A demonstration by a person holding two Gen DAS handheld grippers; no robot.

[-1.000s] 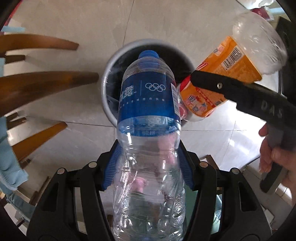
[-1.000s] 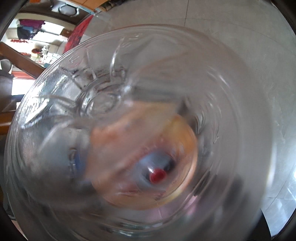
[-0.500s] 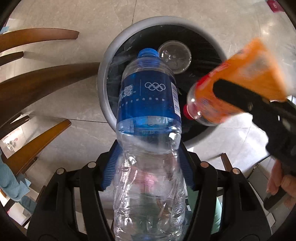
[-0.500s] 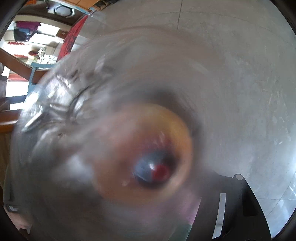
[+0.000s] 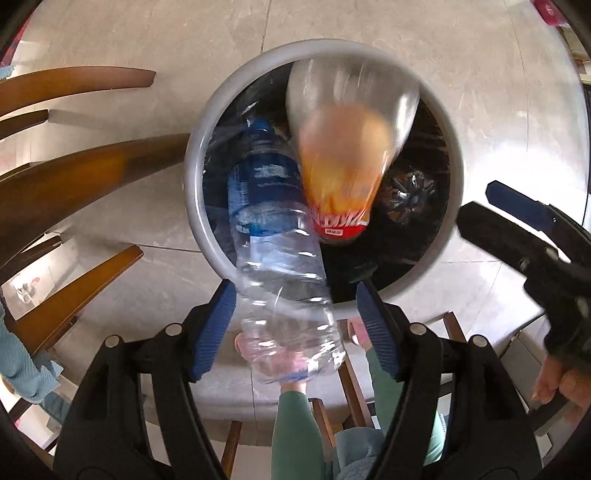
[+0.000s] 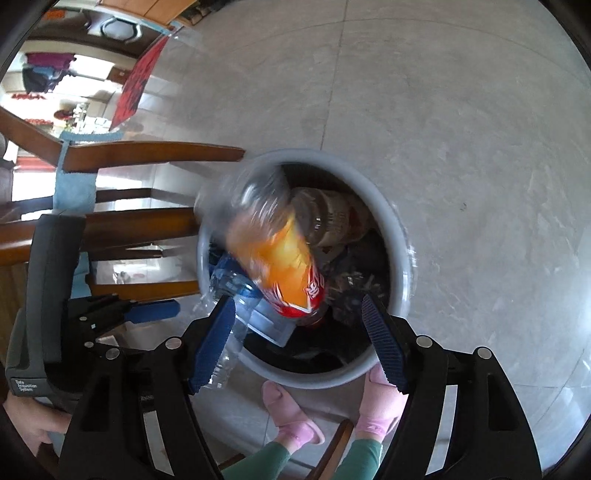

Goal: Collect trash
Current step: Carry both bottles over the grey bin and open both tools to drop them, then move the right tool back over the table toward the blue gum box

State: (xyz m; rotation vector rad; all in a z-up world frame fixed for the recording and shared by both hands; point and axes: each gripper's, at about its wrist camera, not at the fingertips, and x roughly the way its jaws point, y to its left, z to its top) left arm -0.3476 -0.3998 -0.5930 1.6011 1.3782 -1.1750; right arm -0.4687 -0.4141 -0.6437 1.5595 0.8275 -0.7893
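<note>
Since the earlier frames, both bottles have been let go: the fingers of each gripper have just been opening, and nothing is pressed between them now. The left gripper (image 5: 293,325) is seen with its fingers spread wide, the water bottle (image 5: 273,236) slipping out between them, cap first, towards the grey trash bin (image 5: 456,177) on the tiled floor (image 5: 369,22). The right gripper (image 6: 297,339) is likewise spread wide and empty, with the orange bottle (image 6: 280,254) dropping into the bin ahead of it.

Much is blurred by motion. The blue label of the water bottle is smeared and its print cannot be read; only white characters on the red band of the orange bottle can be made out, and these are not legible. The bin's black-lined inside is largely covered by the two bottles.

In the right wrist view a brownish bottle (image 6: 332,218) already lying in the bin, pink slippers (image 6: 291,417), and small white lettering on the grey body of the left gripper are shown. In the left wrist view the slippers are mostly hidden behind the water bottle, while wooden chair parts (image 5: 74,184) are seen at the left.
</note>
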